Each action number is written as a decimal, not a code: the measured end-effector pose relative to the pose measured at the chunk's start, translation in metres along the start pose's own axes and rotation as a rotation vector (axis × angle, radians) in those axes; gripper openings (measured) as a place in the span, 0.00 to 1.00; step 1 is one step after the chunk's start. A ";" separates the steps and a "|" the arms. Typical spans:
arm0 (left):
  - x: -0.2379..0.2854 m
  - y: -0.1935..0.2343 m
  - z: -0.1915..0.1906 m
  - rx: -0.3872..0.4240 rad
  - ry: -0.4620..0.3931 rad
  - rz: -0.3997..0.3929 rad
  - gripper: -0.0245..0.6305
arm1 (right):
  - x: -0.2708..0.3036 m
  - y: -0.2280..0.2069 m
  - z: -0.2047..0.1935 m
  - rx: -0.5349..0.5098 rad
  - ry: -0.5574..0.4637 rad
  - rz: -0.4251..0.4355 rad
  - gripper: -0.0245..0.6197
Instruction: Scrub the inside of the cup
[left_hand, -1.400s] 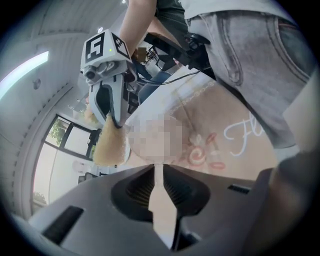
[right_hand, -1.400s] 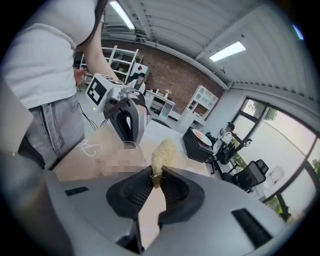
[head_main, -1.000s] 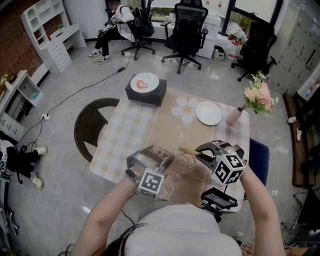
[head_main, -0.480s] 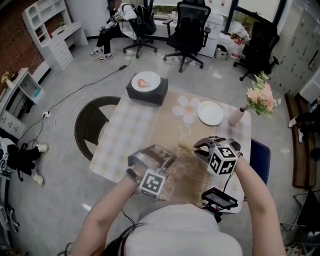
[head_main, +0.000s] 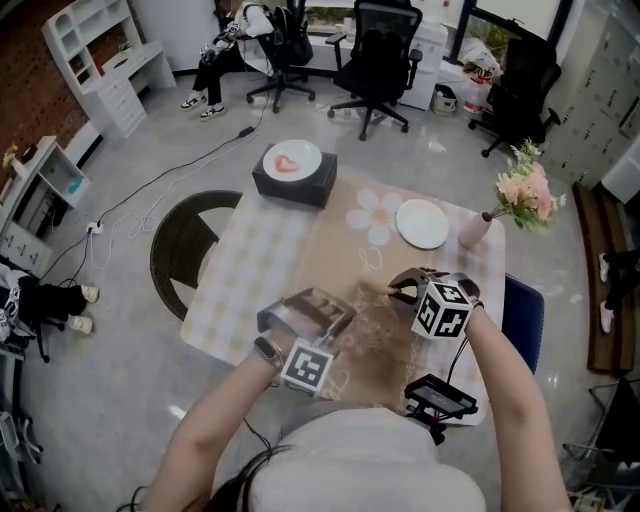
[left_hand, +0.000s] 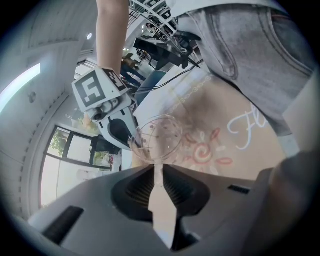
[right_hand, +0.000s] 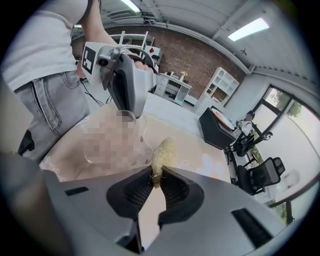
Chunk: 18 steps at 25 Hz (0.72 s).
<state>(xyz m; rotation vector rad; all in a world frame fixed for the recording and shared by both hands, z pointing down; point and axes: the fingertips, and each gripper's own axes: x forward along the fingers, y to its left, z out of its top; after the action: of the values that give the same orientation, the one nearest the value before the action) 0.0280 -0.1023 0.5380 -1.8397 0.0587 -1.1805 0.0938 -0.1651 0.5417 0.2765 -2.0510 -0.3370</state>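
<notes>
— Where's the cup (left_hand: 161, 136)?
— Near the desk's (head_main: 258, 272) 6 o'clock edge; my left gripper (left_hand: 156, 168) pinches its rim, my right gripper (right_hand: 156, 179) clamps the scrubber (right_hand: 163, 151). Pushing hard could twist the thin wall free.

Office room with a grey floor (head_main: 150, 150) and a red brick wall (right_hand: 187, 57)

The smooth floor reflects daylight from the windows (head_main: 485, 35) on the far side. White shelf units (head_main: 105, 55) stand along the brick wall. Black office chairs (head_main: 378, 55) stand beyond a table with a checked cloth (head_main: 250, 270), a thin cable (head_main: 160, 188) lies across the floor, and long lamps (right_hand: 248, 29) shine on the ceiling.
</notes>
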 end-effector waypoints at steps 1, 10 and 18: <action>0.000 0.000 0.000 0.000 0.000 -0.002 0.12 | -0.005 -0.003 0.004 -0.007 -0.015 -0.014 0.11; 0.000 0.000 0.002 -0.003 -0.008 -0.004 0.12 | -0.054 0.001 0.045 -0.291 -0.023 -0.049 0.11; 0.004 0.006 -0.002 0.061 0.021 0.052 0.12 | -0.065 0.017 0.052 -0.541 0.120 0.049 0.11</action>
<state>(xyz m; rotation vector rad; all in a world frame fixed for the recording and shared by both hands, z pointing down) 0.0312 -0.1089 0.5370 -1.7626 0.0815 -1.1539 0.0781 -0.1218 0.4709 -0.0839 -1.7674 -0.8030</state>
